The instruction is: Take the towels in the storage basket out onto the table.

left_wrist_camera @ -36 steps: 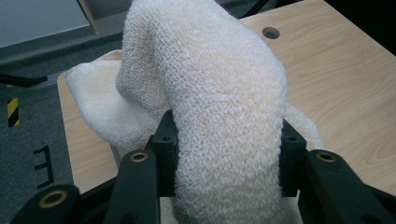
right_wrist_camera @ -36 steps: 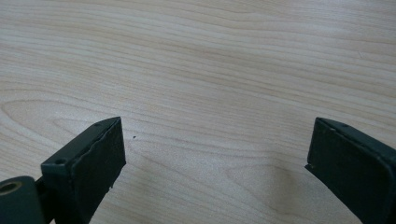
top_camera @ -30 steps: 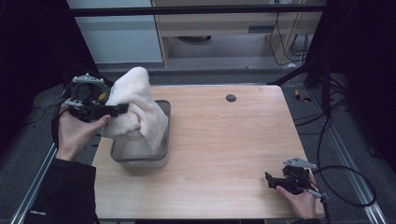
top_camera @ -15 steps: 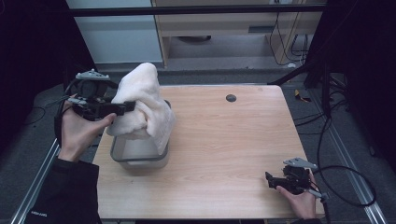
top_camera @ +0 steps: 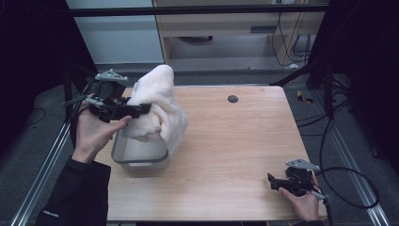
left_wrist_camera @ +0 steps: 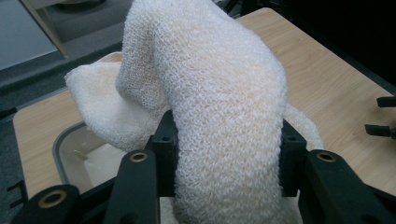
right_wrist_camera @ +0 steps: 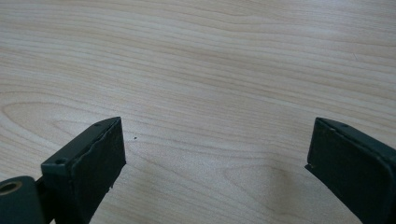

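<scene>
Gripping white towel [top_camera: 157, 110], left tongs [top_camera: 141, 109], above bin [top_camera: 139, 157]

Your cream terry towel [top_camera: 157, 110] hangs bunched and lifted above the grey bin [top_camera: 140, 157] at the worktop's left side, its lower end draping over the bin's right rim. The open-topped bin sits flat, showing a pale inside.

Light wooden table [top_camera: 226, 155] (grain lengthwise) with grey bin [top_camera: 139, 157] at left.
</scene>
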{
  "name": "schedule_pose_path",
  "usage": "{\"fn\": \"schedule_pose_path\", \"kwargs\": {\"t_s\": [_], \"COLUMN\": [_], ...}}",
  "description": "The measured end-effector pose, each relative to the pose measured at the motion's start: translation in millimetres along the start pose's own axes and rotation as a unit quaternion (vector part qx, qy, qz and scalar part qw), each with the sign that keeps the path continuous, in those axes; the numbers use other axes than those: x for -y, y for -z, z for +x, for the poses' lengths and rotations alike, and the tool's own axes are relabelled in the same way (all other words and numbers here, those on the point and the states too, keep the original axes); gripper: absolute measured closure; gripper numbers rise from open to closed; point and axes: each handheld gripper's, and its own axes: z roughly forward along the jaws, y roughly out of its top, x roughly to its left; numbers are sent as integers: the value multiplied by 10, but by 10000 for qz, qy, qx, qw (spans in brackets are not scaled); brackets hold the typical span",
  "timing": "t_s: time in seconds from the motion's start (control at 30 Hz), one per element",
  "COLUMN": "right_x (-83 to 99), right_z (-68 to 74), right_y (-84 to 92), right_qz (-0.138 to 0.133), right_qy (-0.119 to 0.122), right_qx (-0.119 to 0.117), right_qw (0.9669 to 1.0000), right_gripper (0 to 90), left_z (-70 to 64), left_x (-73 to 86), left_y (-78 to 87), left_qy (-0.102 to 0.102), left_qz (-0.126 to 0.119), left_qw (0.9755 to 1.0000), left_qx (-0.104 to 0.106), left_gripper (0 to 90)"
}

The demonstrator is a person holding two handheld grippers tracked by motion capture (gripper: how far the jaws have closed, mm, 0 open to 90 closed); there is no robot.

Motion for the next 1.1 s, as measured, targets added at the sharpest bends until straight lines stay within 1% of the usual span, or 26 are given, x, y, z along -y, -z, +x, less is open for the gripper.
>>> {"fn": "schedule_pose_path", "kwargs": {"t_s": [0.03, 0.07, 0.1, 0.13, 0.17, 0.2, 0.27, 0.3, 0.33, 0.5, 0.6, 0.8, 0.9, 0.93, 0.97, 1.0, 1.03, 1.1], "right_x": [0, 0, -1, -1, -1, -1, -2, -2, -2, -3, -3, -3, -4, -4, -4, -4, -4, -4], "right_z": [0, 0, -3, -3, -3, -3, -9, -4, -4, -7, -11, -10, -10, -10, -10, -10, -11, -13], "right_y": [1, 1, 2, 2, 3, 3, 4, 7, 7, 12, 12, 13, 12, 12, 11, 11, 12, 11], "right_qz": [-4, -4, -9, -9, -11, -11, -21, -18, -18, -36, -52, -44, -45, -45, -42, -42, -46, -52], "right_qy": [1, 1, 3, 3, 4, 4, 36, -14, -14, -8, 5, 5, 7, 7, 6, 6, 5, 9], "right_qx": [-1, -1, 2, 2, 2, 2, 3, 0, 0, 4, 6, 11, 8, 8, 11, 11, 5, 5], "right_qw": [10000, 10000, 10000, 10000, 10000, 10000, 10000, 10000, 10000, 10000, 10000, 10000, 10000, 10000, 10000, 10000, 10000, 10000], "right_gripper": [43, 43, 42, 42, 43, 43, 43, 43, 43, 43, 43, 43, 43, 43, 43, 43, 43, 43], "left_z": [-42, -42, -85, -85, -129, -129, -169, -208, -208, -301, -357, -416, -468, -468, -498, -498, -534, -553], "left_x": [-22, -22, -42, -42, -61, -61, -82, -104, -104, -154, -172, -188, -198, -198, -205, -205, -215, -219], "left_y": [-26, -26, -56, -56, -87, -87, -122, -157, -157, -249, -317, -408, -485, -485, -524, -524, -565, -590], "left_qy": [-45, -45, -73, -73, -116, -116, -150, -185, -185, -268, -308, -322, -384, -384, -392, -392, -411, -417], "left_qz": [10, 10, 11, 11, 28, 28, 45, 44, 44, 76, 93, 107, 143, 143, 134, 134, 119, 111], "left_qw": [10000, 10000, 10000, 10000, 9999, 9999, 9998, 9997, 9997, 9993, 9992, 9989, 9985, 9985, 9984, 9984, 9982, 9980], "left_qx": [31, 31, 67, 67, 105, 105, 137, 172, 172, 258, 258, 317, 351, 351, 385, 385, 428, 464], "left_gripper": [546, 546, 546, 546, 546, 546, 545, 545, 545, 545, 544, 544, 544, 544, 544, 544, 544, 544]}}
